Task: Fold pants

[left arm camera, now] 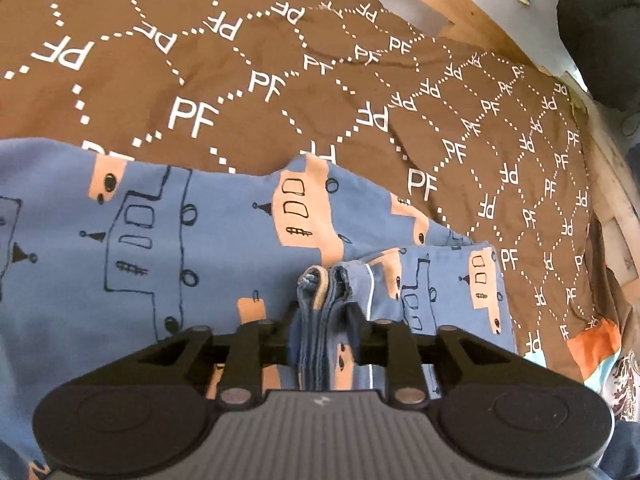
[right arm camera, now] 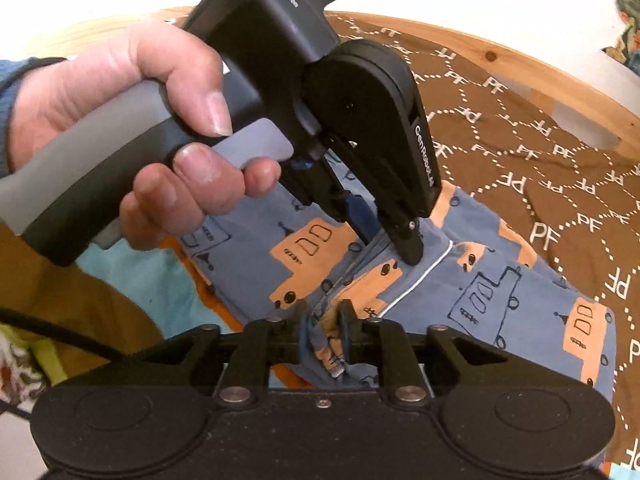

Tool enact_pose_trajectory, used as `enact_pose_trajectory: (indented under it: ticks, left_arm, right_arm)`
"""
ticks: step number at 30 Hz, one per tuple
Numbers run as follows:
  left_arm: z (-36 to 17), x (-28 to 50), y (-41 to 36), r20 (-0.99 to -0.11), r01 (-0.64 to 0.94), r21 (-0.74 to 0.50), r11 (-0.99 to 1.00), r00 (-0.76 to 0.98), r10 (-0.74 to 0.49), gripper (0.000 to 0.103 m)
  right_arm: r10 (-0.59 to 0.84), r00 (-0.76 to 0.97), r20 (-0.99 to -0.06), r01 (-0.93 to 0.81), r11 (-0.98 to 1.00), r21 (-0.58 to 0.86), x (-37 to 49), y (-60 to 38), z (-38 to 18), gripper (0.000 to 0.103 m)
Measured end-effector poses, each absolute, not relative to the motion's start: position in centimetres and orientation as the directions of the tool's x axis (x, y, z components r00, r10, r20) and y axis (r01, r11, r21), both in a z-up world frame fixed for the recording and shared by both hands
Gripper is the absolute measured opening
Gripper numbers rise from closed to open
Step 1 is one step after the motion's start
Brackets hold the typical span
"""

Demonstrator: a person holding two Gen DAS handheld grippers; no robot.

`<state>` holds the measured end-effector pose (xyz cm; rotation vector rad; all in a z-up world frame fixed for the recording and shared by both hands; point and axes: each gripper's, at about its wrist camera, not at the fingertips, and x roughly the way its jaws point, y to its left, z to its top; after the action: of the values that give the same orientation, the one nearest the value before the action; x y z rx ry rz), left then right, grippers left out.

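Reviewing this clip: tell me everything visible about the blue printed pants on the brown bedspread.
The blue pants with orange-and-outline truck prints look like soft cotton knit, with thin white piping along one seam. They lie partly folded and slightly rumpled on the brown bedspread patterned with white PF letters. The left gripper is shut on a bunched, layered edge; the right gripper pinches another bunched edge close by. In the right wrist view the person's left hand holds the left gripper's handle.
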<state>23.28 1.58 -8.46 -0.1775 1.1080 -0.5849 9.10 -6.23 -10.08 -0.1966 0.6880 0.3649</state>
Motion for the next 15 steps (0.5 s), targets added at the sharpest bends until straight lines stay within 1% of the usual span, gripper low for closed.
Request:
enact_pose_trajectory:
  ticks: [1,2,3,4,5,6,7,9,10,12,13,15]
  left_arm:
    - [-8.2,23.1,1.8,-0.788,0.355,-0.409,0.841,0.328,-0.521,0.055]
    - [-7.9,22.7,1.9,-0.784,0.354,-0.397,0.847,0.348,-0.514,0.066]
    - [-7.5,22.3,2.0,-0.781,0.352,-0.376,0.857,0.376,-0.498,0.085]
    - [-7.0,21.7,2.1,-0.776,0.351,-0.338,0.873,0.421,-0.469,0.095]
    - [-6.7,21.2,2.1,-0.769,0.352,-0.302,0.886,0.459,-0.445,0.095]
    - [-6.5,20.7,1.9,-0.758,0.361,-0.262,0.895,0.496,-0.422,0.095]
    - [-6.4,20.3,1.6,-0.753,0.368,-0.231,0.901,0.519,-0.405,0.095]
    - [-6.3,19.8,0.8,-0.746,0.363,-0.189,0.912,0.551,-0.374,0.095]
    - [-6.4,19.7,0.3,-0.742,0.354,-0.179,0.918,0.564,-0.363,0.096]
    - [-6.7,19.6,-0.7,-0.74,0.323,-0.163,0.932,0.584,-0.332,0.096]
    - [-7.1,19.6,-1.3,-0.746,0.305,-0.138,0.942,0.594,-0.302,0.096]
    - [-8.2,19.9,-2.3,-0.77,0.253,-0.04,0.967,0.609,-0.191,0.095]
  right_arm:
    - [0.27,0.714,-0.646,-0.396,0.917,-0.055,8.6,-6.8,-9.8,0.029]
    - [0.266,0.723,-0.638,-0.392,0.918,-0.061,8.0,-7.4,-9.4,0.037]
    - [0.25,0.738,-0.626,-0.377,0.923,-0.076,7.2,-8.1,-9.0,0.041]
    - [0.212,0.769,-0.603,-0.344,0.932,-0.112,6.3,-9.2,-8.5,0.049]
    - [0.153,0.803,-0.576,-0.298,0.94,-0.166,5.7,-10.3,-8.3,0.058]
    - [0.094,0.825,-0.558,-0.254,0.942,-0.218,5.6,-11.3,-8.2,0.063]
    - [0.008,0.844,-0.537,-0.191,0.939,-0.285,5.9,-12.4,-8.2,0.07]
    - [-0.142,0.838,-0.527,-0.062,0.935,-0.35,7.5,-14.9,-8.4,0.072]
    - [-0.174,0.828,-0.533,-0.009,0.946,-0.323,8.5,-16.3,-8.3,0.073]
    - [-0.203,0.832,-0.516,0.073,0.963,-0.26,10.3,-18.6,-7.9,0.077]
    - [-0.216,0.837,-0.503,0.086,0.959,-0.269,11.6,-19.1,-8.1,0.082]
    - [-0.202,0.834,-0.513,0.039,0.95,-0.311,13.6,-18.8,-9.2,0.083]
